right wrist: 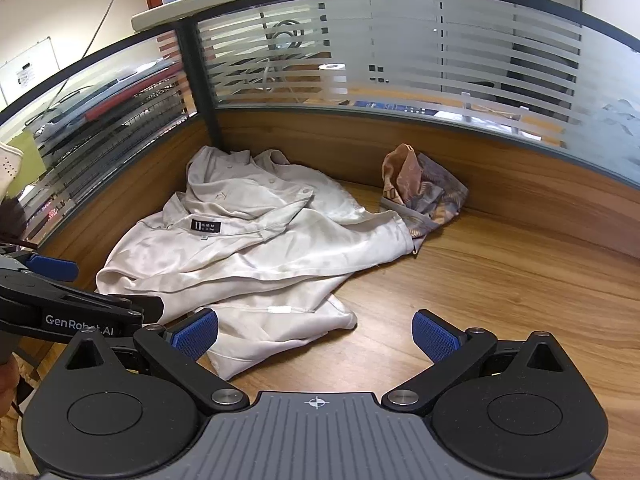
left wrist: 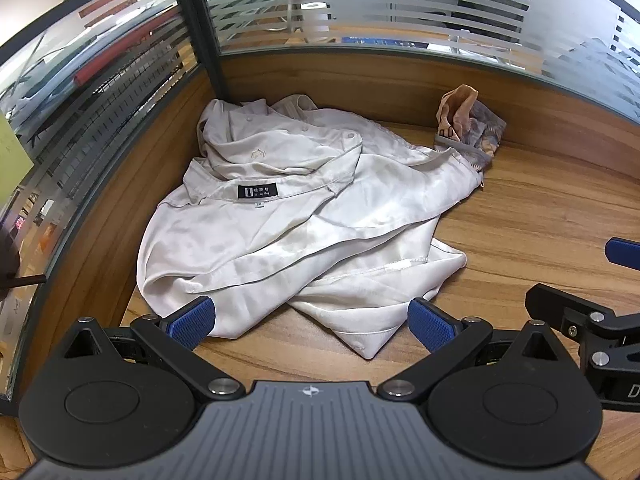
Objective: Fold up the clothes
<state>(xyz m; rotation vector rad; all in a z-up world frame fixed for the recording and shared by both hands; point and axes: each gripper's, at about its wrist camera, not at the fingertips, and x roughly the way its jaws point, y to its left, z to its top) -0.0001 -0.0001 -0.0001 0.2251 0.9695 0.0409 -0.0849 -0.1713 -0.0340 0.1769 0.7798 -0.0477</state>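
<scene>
- Wooden bench (left wrist: 540, 208), walled at the back and side by a striped glass partition (left wrist: 400, 4); corner setting, little room behind the clothes.
- Cream satin shirt (left wrist: 280, 216), crumpled in the bench corner, collar and black neck label (left wrist: 257, 191) facing up, buttoned placket bunched toward the partition, one sleeve stretched out to the right, hem corners trailing toward the near edge.
- Left tool (left wrist: 312, 322), spread fully wide, holding nothing, poised just above the near hem.
- Right tool (right wrist: 316, 336), likewise fully wide and empty, over bare bench just right of the hem.
- Patterned orange-and-grey garment (left wrist: 472, 120), heaped against the back wall, touching the shirt's sleeve end.
- Risk: slippery satin likely to slide from a shallow pinch; layered hem inviting a grip on several plies at once, giving a skewed fold.
- Risk: sleeve end touching the patterned garment; lifting the shirt could drag that piece along.
</scene>
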